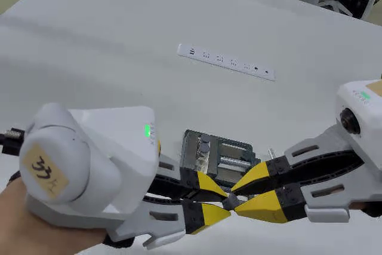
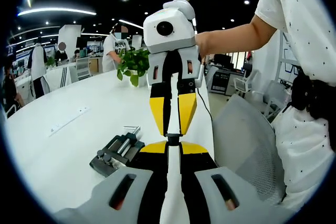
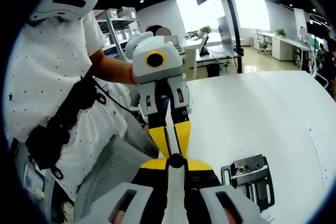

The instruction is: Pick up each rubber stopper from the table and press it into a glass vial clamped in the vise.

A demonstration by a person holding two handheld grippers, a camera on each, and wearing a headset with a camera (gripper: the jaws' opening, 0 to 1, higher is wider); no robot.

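Dark rubber stopper looks small and round.

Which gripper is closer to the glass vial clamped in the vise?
Left, it seems. The left gripper has its jaws just in front of the vial end of the vise. The right gripper lies toward the screw end, tip to tip with it.

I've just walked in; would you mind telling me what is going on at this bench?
A person holds a gripper in each hand over the white table. The left gripper and right gripper meet tip to tip on a small dark piece, apparently a rubber stopper; both look closed on it. Just beyond, the vise holds a glass vial, and the stopper has not yet reached it.
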